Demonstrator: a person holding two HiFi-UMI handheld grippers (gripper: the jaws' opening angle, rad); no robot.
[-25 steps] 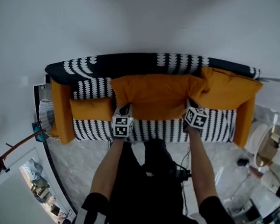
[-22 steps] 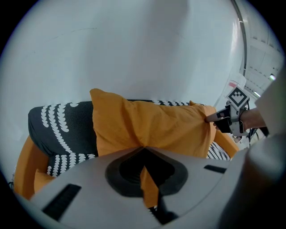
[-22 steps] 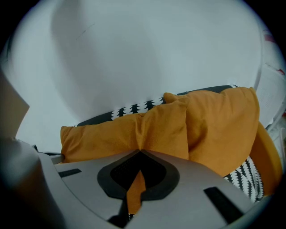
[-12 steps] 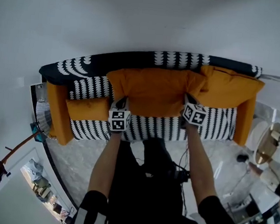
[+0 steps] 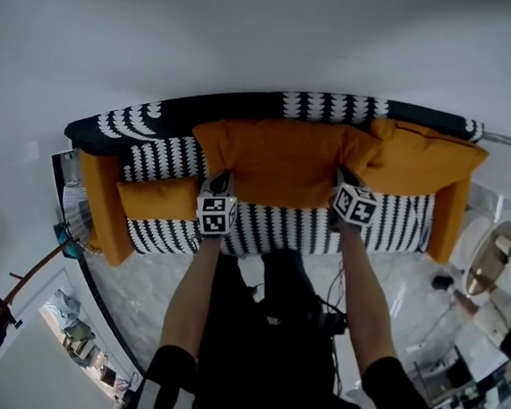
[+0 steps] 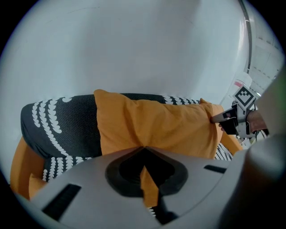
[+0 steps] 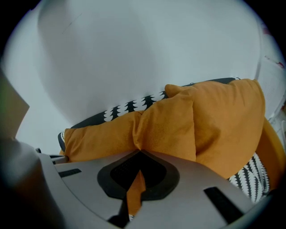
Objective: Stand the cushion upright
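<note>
Holding a big orange cushion [image 5: 278, 161] in the middle of the sofa [image 5: 156, 119], right up against the sofa's back. Set on its long edge, with the long side running left to right along the back and the wide face turned toward the front edge of the seat. Pinching its lower left corner with the left gripper [image 5: 220, 185], jaws squeezed tight on a fold of orange cloth. Pinching its lower right corner the same way with the right gripper [image 5: 342, 178], also clamped on cloth. Touching a second orange cushion [image 5: 426, 163] at the sofa's right end. Near a small orange cushion [image 5: 159, 197] lying on the seat by the left arm.
</note>
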